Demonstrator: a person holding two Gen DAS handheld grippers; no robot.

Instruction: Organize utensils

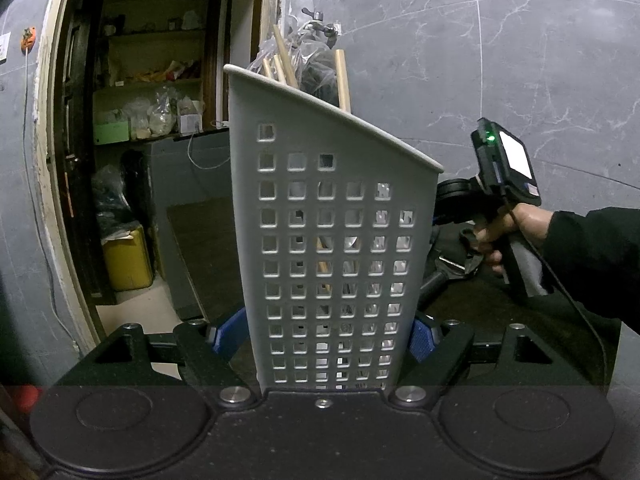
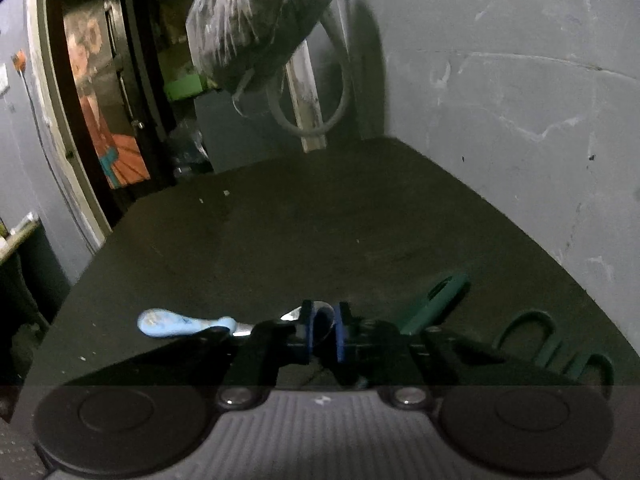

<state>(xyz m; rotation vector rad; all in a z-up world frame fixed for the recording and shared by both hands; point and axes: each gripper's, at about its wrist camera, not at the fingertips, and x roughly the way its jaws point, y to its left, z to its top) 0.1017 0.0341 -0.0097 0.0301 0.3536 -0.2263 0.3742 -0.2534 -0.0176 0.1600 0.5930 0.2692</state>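
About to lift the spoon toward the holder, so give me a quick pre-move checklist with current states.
1. Left claw gripping white utensil holder: ok.
2. Holder upright: ok.
3. Right claw closed around the blue-handled spoon, near its bowl: ok.
4. Grip firm enough to lift: cannot tell.
5. Green-handled utensil clear of the claw: cannot tell, it lies close beside it.
6. Free space in the holder among the wooden handles: cannot tell.

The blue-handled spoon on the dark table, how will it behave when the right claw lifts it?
The spoon looks rigid, so it probably won't flex. The right claw pinches its shiny metal end, which may be slippery. The blue handle sticks out sideways, so it may droop or pivot.
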